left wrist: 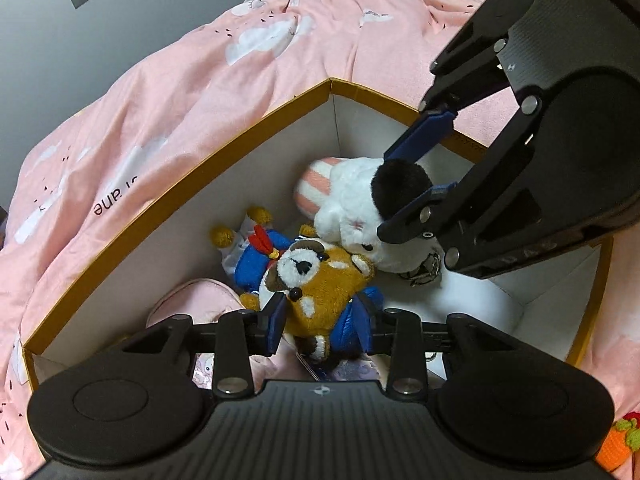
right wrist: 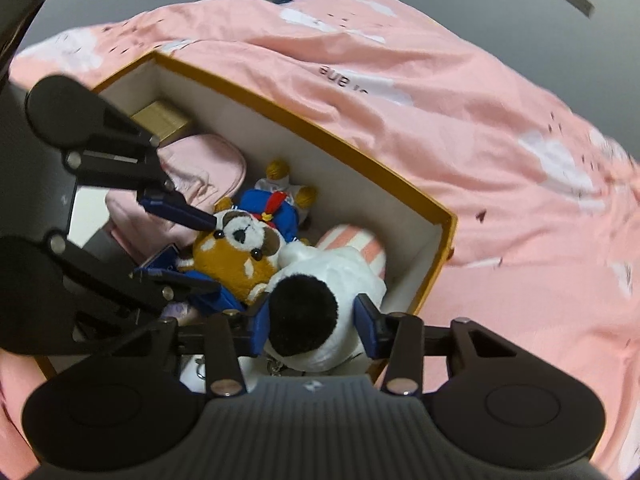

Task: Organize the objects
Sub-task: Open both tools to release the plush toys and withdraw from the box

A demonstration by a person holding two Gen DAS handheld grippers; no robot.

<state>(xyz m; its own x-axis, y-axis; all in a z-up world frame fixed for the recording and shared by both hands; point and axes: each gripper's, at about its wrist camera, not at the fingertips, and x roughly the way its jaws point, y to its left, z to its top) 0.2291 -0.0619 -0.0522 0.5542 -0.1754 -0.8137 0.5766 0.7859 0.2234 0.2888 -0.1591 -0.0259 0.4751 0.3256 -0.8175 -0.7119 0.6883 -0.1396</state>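
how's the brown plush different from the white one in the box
The brown plush is orange-brown with a white muzzle and blue clothes; the white plush is white with a black ear. The brown plush is between the left gripper pads, the white plush's black ear between the right gripper pads. The brown one lies nearer the pink pouch, the white one nearer the striped cushion. Both lie touching inside the orange-rimmed box.
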